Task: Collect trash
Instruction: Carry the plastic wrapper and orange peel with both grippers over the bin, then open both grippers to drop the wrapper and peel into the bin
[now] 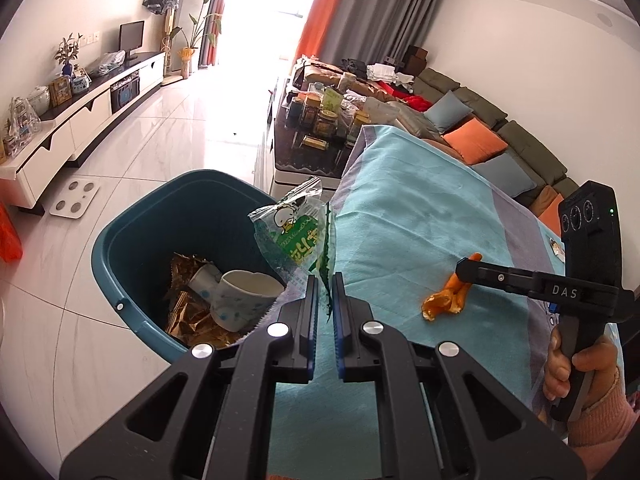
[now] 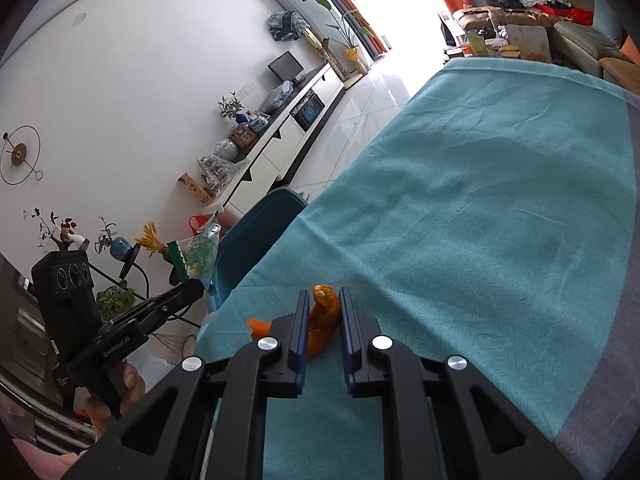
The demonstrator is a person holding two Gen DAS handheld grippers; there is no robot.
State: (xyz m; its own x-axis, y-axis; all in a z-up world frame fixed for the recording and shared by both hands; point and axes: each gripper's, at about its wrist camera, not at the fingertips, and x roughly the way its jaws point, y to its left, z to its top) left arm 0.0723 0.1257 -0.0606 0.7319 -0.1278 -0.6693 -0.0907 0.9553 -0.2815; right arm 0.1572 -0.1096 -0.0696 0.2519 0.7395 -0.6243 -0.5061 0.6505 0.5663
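In the left wrist view my left gripper (image 1: 325, 280) is shut on a green and white snack wrapper (image 1: 294, 232), holding it upright over the near rim of a teal bin (image 1: 132, 240). Inside the bin lie a paper cup (image 1: 240, 296) and gold wrappers. An orange peel (image 1: 444, 300) rests on the teal tablecloth (image 1: 420, 216), with my right gripper (image 1: 464, 266) at it. Seen from the right wrist, the right gripper (image 2: 324, 294) has its pads against both sides of the orange peel (image 2: 322, 316). Off to the left there, the left gripper (image 2: 192, 286) holds the wrapper (image 2: 200, 252) beside the bin (image 2: 256, 232).
The bin stands on the tiled floor against the table's left edge. A bathroom scale (image 1: 74, 198) lies on the floor beyond it. A cluttered coffee table (image 1: 320, 120) and a sofa with cushions (image 1: 500, 140) stand behind the table. A low white TV cabinet (image 1: 100, 104) lines the left wall.
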